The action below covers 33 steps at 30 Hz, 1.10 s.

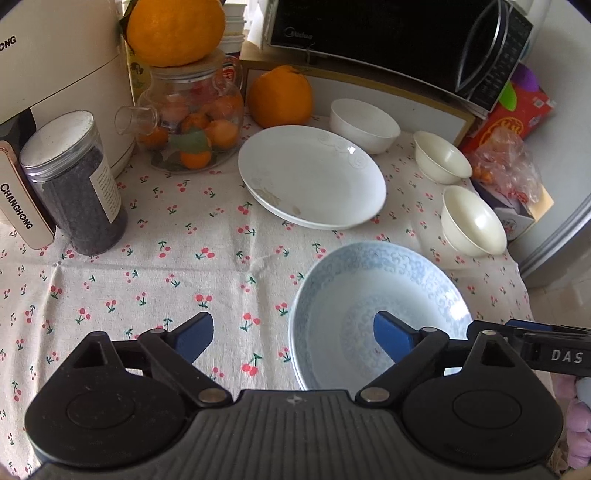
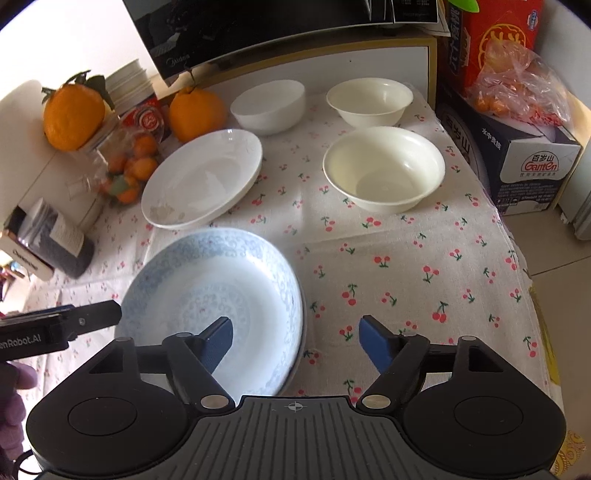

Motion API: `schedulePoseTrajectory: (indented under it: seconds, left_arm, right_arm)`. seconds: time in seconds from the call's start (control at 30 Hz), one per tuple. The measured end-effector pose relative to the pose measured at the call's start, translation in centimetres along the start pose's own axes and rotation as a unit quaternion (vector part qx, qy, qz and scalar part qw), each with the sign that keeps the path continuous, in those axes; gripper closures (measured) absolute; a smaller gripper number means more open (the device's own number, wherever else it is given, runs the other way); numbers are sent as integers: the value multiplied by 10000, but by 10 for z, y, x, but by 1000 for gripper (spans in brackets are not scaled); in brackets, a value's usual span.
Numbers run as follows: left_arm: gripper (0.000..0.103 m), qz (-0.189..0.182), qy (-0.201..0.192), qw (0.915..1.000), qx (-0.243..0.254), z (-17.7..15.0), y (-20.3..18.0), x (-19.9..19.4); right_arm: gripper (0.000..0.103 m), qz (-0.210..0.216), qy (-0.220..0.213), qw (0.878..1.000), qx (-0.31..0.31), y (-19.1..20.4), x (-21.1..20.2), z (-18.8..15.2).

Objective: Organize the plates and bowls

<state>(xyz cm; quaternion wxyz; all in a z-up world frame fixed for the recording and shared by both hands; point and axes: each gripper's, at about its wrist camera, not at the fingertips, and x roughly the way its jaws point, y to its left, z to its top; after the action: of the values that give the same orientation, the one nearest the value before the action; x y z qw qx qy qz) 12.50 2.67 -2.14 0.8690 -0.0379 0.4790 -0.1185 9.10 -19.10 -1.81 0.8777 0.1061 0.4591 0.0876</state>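
Both grippers hang over the near edge of the cherry-print tablecloth (image 1: 155,236), both spread wide, nothing pinched. Left gripper (image 1: 293,338): its left finger is over bare cloth, its right one over the bowl of the blue-patterned plate (image 1: 380,291), and the plate's left rim sits in the gap; pads not pressing on it. Right gripper (image 2: 295,341): left finger over the same plate (image 2: 221,280), right finger over cloth, plate's right rim in the gap, no contact that I can make out.

The blue plate lies flat on the cloth, nearest of all the dishes. Just beyond it, slightly left, is a white plate (image 1: 312,177), smudged on its near-left rim; whether another plate sits under it I can't tell. Far behind that is a white bowl (image 1: 364,125). To the right are two cream bowls, one near (image 2: 384,168) and one far (image 2: 369,101), apart from each other, upright.

Clutter at far left: glass teapot of small oranges (image 1: 192,125) with a big orange on its lid (image 1: 175,31), another orange (image 1: 280,96) beside it, and a dark-filled jar (image 1: 74,181). A microwave (image 1: 399,40) is raised at the back. Red box (image 2: 491,40) and bagged fruit (image 2: 517,85) at far right.
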Motion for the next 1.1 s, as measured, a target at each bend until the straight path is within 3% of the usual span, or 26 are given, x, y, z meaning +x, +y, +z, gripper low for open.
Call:
schedulePoseTrajectory:
  seconds: [0.37,0.63,0.9,1.1]
  left_arm:
    - [1,597,-274,9976,-236,46,16,13]
    - [1,773,-289,9958,-384,73,21,39]
    - [2,410,-482,9958,-666,82,31,70]
    - [15,123,-669,9958,-613,84,33,87]
  right_arm:
    - [16,284,-253,9993,31,12,10,60]
    - [15,467,-295,9984,124,15,40,84]
    - [15,1132,-303,9911,630,4,77,89]
    - [16,1286,-434,9868,883,-8,97,92]
